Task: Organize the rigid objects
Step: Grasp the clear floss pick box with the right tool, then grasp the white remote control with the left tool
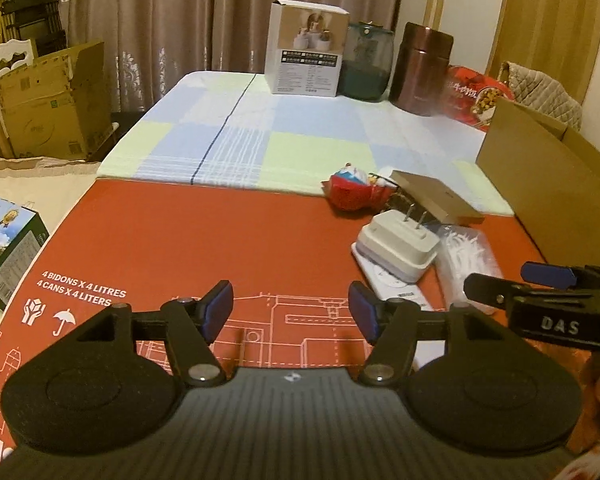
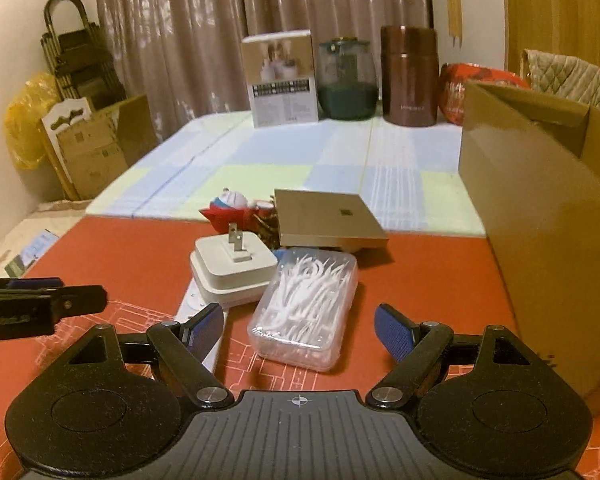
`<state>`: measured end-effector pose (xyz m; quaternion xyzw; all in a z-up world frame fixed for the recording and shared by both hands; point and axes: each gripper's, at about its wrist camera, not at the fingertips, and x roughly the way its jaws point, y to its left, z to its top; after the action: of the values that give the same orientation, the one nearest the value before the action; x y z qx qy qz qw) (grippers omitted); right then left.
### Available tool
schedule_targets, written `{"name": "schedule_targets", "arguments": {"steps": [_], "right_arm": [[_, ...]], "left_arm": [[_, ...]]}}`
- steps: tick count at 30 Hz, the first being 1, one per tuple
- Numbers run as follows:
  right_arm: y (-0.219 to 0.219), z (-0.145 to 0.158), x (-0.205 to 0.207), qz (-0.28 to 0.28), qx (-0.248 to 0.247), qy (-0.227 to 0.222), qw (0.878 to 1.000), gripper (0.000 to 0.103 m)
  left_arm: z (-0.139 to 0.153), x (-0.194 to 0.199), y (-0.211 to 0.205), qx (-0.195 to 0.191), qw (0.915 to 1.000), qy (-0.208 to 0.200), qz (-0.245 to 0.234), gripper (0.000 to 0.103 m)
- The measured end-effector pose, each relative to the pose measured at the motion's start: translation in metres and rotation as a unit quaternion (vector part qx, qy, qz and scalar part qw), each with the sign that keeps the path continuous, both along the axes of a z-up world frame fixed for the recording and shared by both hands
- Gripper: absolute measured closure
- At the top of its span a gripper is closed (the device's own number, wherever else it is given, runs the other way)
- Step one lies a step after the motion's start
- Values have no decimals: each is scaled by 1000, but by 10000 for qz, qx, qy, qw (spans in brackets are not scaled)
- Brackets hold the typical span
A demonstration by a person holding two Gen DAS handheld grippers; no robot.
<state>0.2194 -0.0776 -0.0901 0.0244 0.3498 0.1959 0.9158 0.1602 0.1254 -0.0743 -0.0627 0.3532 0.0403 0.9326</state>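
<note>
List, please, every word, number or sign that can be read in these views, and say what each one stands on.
"4 BIDONS X 4 LITRES": red cardboard sheet.
"4 CANS X 4 LITERS": same sheet, beside white hands-and-box and umbrella signs.
"MO", cut off: sheet's near corner.
"DAS": right tongs.
White box: print too small to read.
Brown flask: logo blurred.
Red bag: lettering blurred.

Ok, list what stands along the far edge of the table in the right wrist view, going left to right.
White box → green glass jar → brown metal canister → red tin, partly hidden behind the cardboard box.
</note>
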Motion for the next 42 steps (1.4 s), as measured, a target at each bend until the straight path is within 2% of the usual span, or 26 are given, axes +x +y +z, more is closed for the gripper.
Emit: {"name": "schedule_targets", "arguments": {"steps": [12, 14, 15, 16, 29, 35, 42], "right_arm": [[13, -22, 25, -150, -231, 248, 9993, 24], [12, -23, 27, -163, -266, 239, 9992, 33], [11, -23, 28, -134, -297, 250, 9992, 46], [10, -23, 28, -137, -365, 246, 9989, 49], [-41, -19, 6, -298, -444, 426, 9977, 49], [-58, -17, 0, -243, -231, 489, 9982, 49], [-62, -16, 0, -217, -142, 487, 9985, 49]], "left_arm": [[-8, 1, -1, -102, 9999, 110, -2, 41], [-9, 1, -2, -117, 9998, 128, -18, 40], [-9, 1, -3, -136, 9998, 129, -29, 39], [-9, 1, -4, -164, 9998, 125, -40, 38], [-9, -4, -43, -549, 9974, 43, -456, 33], [-22, 2, -72, -381, 9967, 213, -685, 33], [-35, 11, -95, 222, 9967, 226, -749, 34]]}}
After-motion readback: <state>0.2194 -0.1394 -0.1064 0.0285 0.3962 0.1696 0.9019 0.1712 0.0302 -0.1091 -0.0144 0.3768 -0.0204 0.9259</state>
